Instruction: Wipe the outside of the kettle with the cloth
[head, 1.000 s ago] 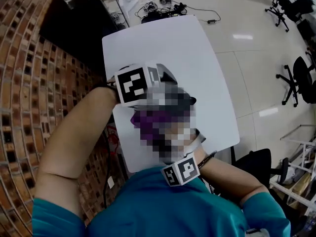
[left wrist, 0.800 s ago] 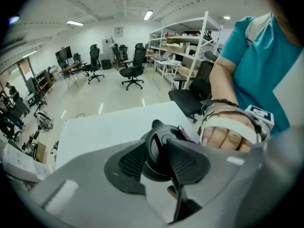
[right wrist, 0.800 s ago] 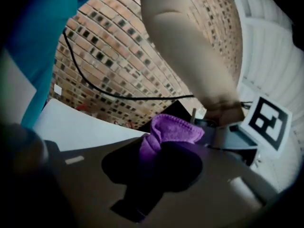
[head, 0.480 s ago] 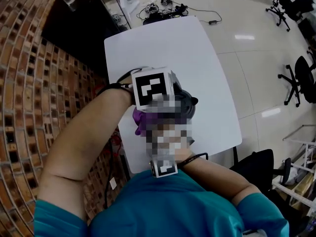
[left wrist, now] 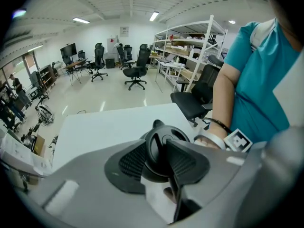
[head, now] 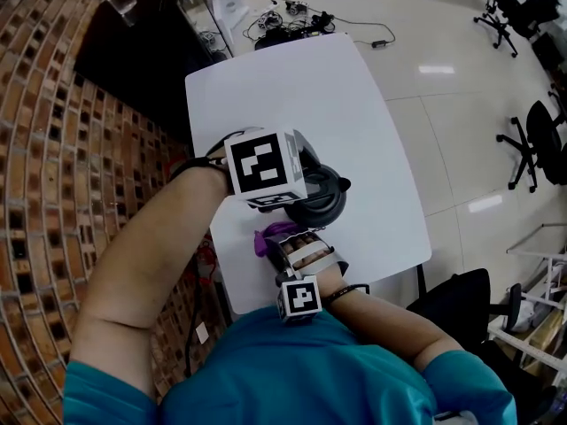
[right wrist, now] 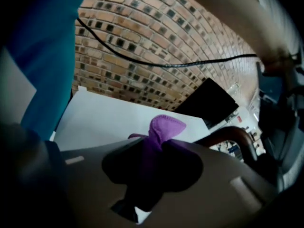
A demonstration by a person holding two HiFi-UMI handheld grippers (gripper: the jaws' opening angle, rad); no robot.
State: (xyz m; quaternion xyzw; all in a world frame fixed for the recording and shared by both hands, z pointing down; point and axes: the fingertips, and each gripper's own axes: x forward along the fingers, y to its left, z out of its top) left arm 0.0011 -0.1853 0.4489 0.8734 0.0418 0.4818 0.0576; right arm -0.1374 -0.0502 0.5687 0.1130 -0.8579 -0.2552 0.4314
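Observation:
A black kettle (head: pixel 326 204) stands on the white table (head: pixel 292 87) near its front edge. My left gripper (head: pixel 292 200) reaches down onto it from the left. In the left gripper view the jaws have just been closing and my left gripper (left wrist: pixel 160 158) now clamps the kettle's round black top (left wrist: pixel 164 139) between its pads. My right gripper (head: pixel 285 244) sits just in front of the kettle, shut on a purple cloth (head: pixel 266 237). In the right gripper view the cloth (right wrist: pixel 164 127) bunches out of the right gripper (right wrist: pixel 152 156), with the kettle's dark curved handle (right wrist: pixel 230 136) to the right.
A brick wall (head: pixel 44 149) runs along the table's left side, with a black panel (head: pixel 133 51) against it. Cables (head: pixel 292 11) lie on the floor beyond the table. Office chairs (head: pixel 540 140) stand to the right, and another chair (head: pixel 461 299) is close by my right elbow.
My right gripper has come down with the purple cloth to the kettle's near side. The left gripper has stayed on the kettle, its marker cube shifting only slightly.

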